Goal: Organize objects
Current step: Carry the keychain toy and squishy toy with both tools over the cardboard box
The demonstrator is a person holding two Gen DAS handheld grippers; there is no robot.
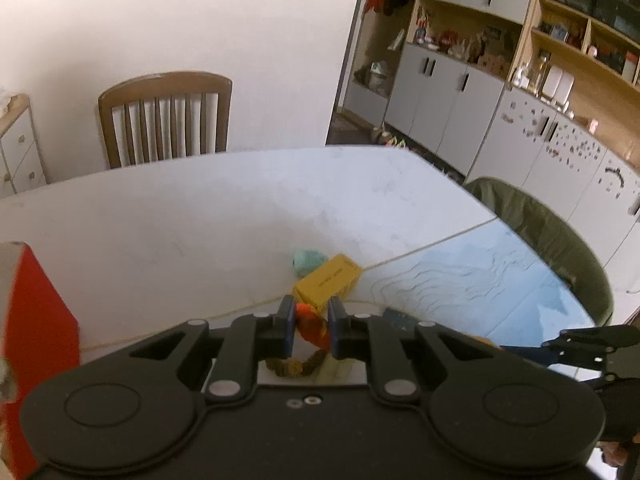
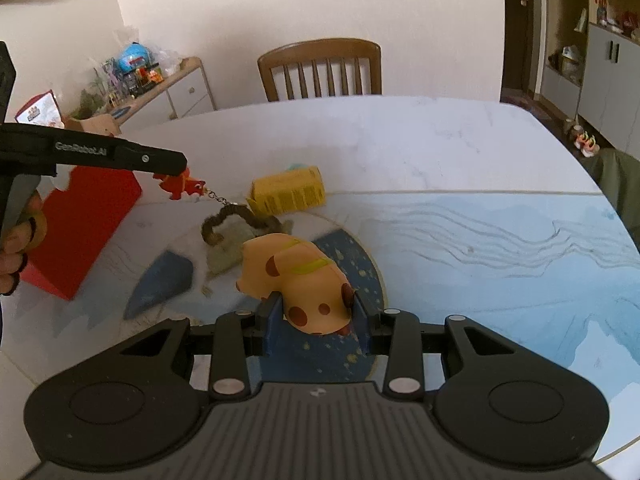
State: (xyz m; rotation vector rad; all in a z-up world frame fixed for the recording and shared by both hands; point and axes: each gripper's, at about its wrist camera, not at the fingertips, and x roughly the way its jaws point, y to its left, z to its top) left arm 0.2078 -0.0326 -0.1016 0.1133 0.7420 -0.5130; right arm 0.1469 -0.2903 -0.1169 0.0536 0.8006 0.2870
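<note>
My left gripper (image 1: 311, 320) is shut on a red-orange keychain charm (image 1: 314, 326); in the right wrist view that gripper (image 2: 176, 170) holds the charm (image 2: 180, 186) in the air, its chain and brown fuzzy loop (image 2: 232, 220) dangling down to the table. My right gripper (image 2: 316, 312) is shut on a yellow spotted plush dog (image 2: 296, 276), held above a dark blue starry mat (image 2: 360, 268). A yellow box (image 2: 288, 194) lies behind, with a teal object (image 1: 306, 260) beside it.
A red box (image 2: 76, 232) stands at the left of the white marble table (image 2: 400, 148). A blue cloth piece (image 2: 160, 284) and a pale green scrap (image 2: 228, 252) lie near the mat. Wooden chair (image 2: 320, 68) at the far side; green chair (image 1: 552, 240) at the right.
</note>
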